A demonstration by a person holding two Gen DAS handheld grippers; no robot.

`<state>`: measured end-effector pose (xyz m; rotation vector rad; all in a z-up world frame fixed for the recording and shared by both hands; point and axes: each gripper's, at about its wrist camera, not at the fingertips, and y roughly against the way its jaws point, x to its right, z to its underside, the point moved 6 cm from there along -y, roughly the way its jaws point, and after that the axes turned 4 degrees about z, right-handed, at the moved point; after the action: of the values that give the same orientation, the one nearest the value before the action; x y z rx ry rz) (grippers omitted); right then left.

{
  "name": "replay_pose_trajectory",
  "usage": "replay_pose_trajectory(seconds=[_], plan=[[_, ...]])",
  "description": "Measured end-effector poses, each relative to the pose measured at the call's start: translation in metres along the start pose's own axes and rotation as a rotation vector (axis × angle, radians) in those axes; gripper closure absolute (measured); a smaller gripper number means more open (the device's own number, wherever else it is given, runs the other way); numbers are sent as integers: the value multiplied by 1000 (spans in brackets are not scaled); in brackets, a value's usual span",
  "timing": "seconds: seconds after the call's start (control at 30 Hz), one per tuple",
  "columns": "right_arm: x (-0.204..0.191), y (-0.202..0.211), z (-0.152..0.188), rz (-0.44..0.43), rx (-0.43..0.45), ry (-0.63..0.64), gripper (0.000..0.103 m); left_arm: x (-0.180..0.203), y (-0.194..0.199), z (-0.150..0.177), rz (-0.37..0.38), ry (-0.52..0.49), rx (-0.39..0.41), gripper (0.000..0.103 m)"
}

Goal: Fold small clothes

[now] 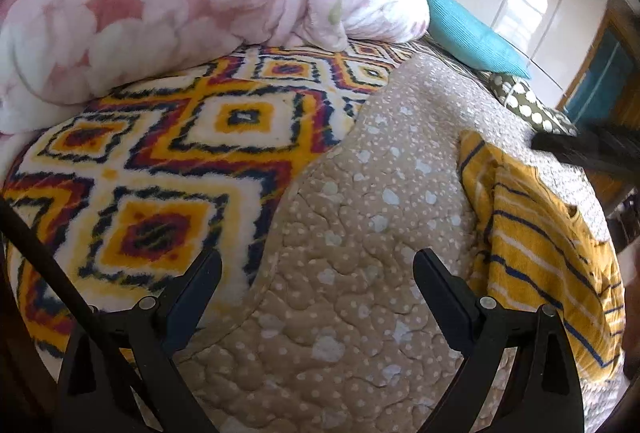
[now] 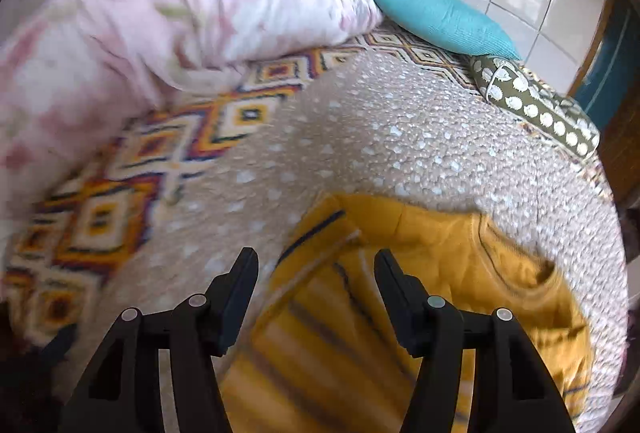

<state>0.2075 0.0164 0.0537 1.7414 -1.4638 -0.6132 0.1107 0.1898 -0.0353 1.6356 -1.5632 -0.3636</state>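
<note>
The yellow striped garment [image 2: 400,313] lies rumpled on the beige quilt [image 2: 360,137], beside the patterned blanket [image 1: 152,161]. Above it, the right gripper [image 2: 316,273] gapes, empty; the left gripper [image 1: 318,273] hangs wide over the quilt. A careless pinch could snag quilt too.

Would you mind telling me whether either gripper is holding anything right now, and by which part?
Nothing is held: the left gripper is open over the quilt, the right gripper open above the yellow striped garment.
</note>
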Motion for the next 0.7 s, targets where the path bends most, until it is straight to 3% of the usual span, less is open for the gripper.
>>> replay_pose_trajectory(seconds=[0.17, 0.23, 0.33, 0.4, 0.43, 0.5, 0.7], plan=[[-30, 30, 66, -119, -34, 135, 44, -21, 18, -10, -42, 83, 90, 7], [-45, 30, 88, -126, -37, 211, 44, -30, 22, -13, -60, 117, 113, 7], [-71, 15, 118, -69, -37, 375, 44, -37, 16, -12, -48, 149, 84, 7], [-80, -1, 125, 52, -5, 477, 45, -37, 14, -11, -49, 145, 72, 7], [-81, -6, 124, 93, 11, 490, 58, -37, 15, -12, -47, 143, 77, 7], [-76, -17, 116, 45, -22, 399, 87, -39, 20, -12, -50, 146, 95, 7], [-65, -23, 88, -149, -88, 113, 92, -56, 30, -16, -48, 228, 135, 7]])
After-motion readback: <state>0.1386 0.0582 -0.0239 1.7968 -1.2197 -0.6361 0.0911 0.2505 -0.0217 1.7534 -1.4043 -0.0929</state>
